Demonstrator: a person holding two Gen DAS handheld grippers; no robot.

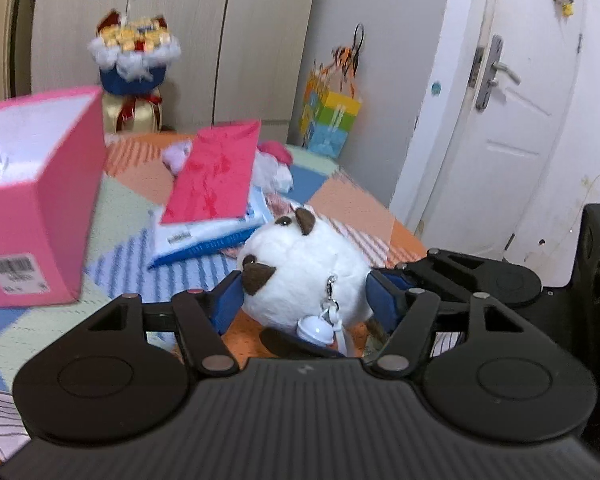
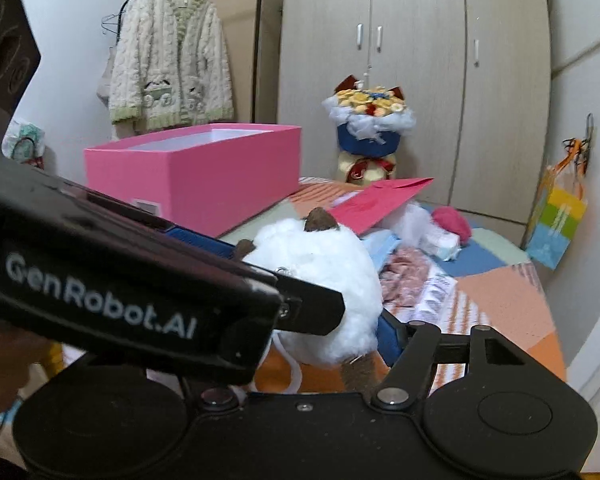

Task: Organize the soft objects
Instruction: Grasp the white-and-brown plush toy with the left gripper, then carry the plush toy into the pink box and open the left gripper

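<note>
The left gripper (image 1: 304, 296) had its blue-padded fingers (image 1: 228, 304) pressed against both sides of a round white plush toy with brown ears and a small white bell charm (image 1: 300, 272), holding it clear of the patchwork play mat (image 1: 140, 192). The right gripper (image 2: 320, 320) gripped the same plush toy (image 2: 320, 272), its one visible blue pad against the toy's right side; the other finger was hidden behind the left gripper's black body, which crossed that view. Behind the toy lay a red envelope (image 1: 216, 176) propped on a blue-and-white packet (image 1: 204, 236), with pink and white fluffy pieces (image 1: 274, 160) further back. An open pink cardboard box (image 1: 32, 196) stood to the left on the mat.
</note>
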